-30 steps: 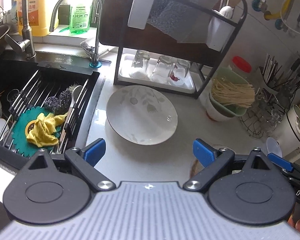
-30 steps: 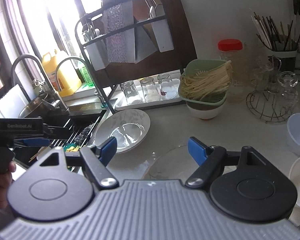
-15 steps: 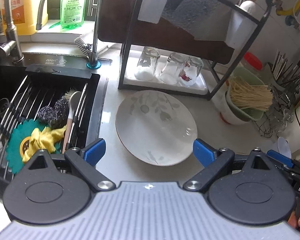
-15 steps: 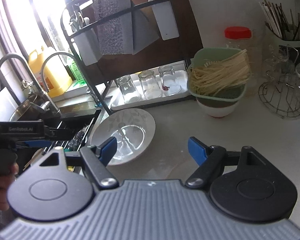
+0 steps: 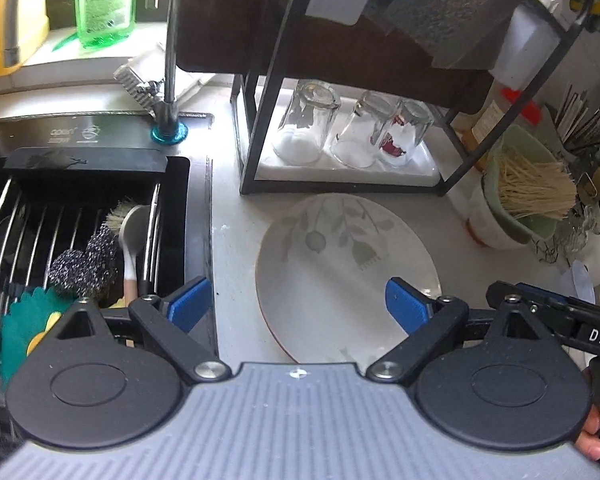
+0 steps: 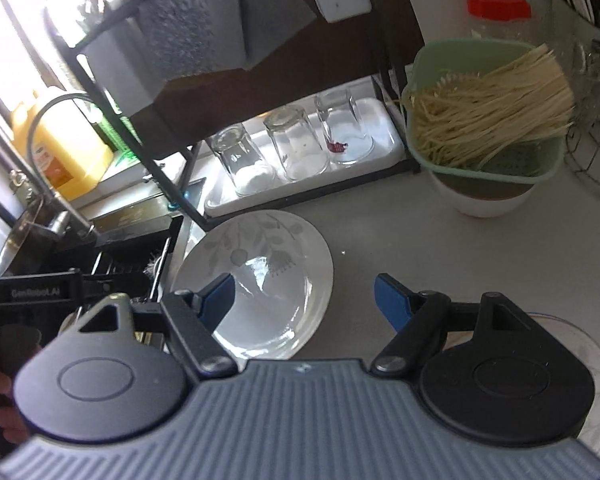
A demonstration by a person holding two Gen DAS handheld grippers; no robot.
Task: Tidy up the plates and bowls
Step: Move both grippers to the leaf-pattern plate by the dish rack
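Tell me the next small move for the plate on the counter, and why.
Probably ease the left tongs down onto the near rim of the plate. Both tongs stand open and empty, the plate lies flat beside the sink, and the left pair already straddles its left edge, closer than the right tongs.

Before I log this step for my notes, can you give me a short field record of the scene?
plate: white leaf-patterned plate flat on the counter, beside the sink
left gripper: open, empty, above the plate's near edge
right gripper: open, empty
glasses: three glasses upside down under the rack
noodles: in the green strainer
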